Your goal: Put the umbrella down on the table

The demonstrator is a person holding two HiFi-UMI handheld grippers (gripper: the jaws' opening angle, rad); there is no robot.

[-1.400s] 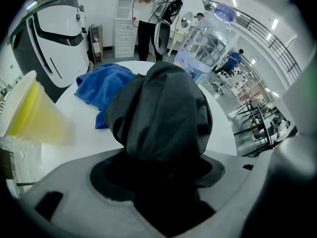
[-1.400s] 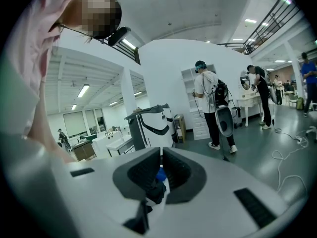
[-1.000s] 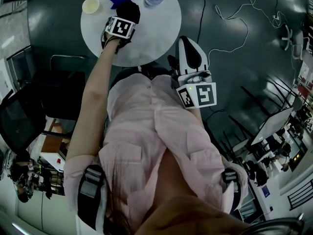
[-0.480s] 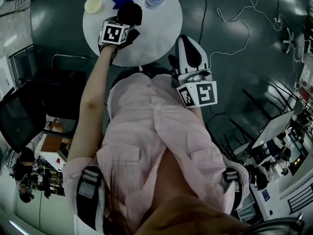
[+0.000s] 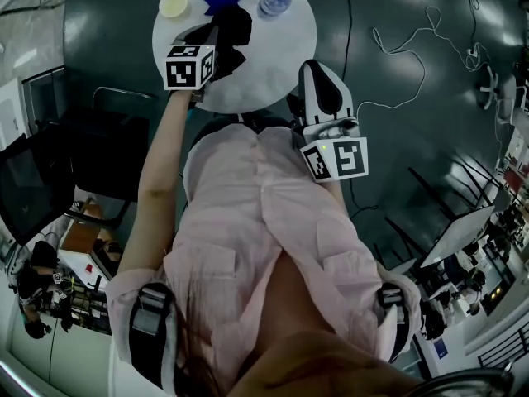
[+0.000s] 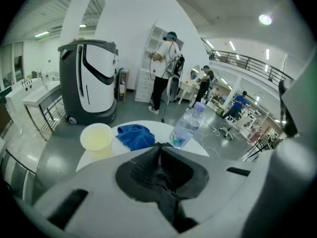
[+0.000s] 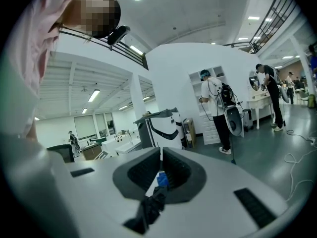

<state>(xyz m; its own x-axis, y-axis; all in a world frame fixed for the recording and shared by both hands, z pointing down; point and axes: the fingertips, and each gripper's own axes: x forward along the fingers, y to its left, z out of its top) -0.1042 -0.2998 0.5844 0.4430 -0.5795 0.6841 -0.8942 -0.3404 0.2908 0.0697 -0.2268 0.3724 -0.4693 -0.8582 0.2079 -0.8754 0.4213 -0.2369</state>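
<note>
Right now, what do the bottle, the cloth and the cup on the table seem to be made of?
Bottle: clear glossy plastic, probably; background shows through it.
Cloth: soft matte blue fabric, crumpled.
Cup: pale yellow, smooth; plastic or paper, can't tell.

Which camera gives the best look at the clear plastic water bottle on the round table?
The left gripper view: the clear plastic water bottle shows side-on, nearly whole. The head view shows only its top from above. The right gripper view does not show it.
</note>
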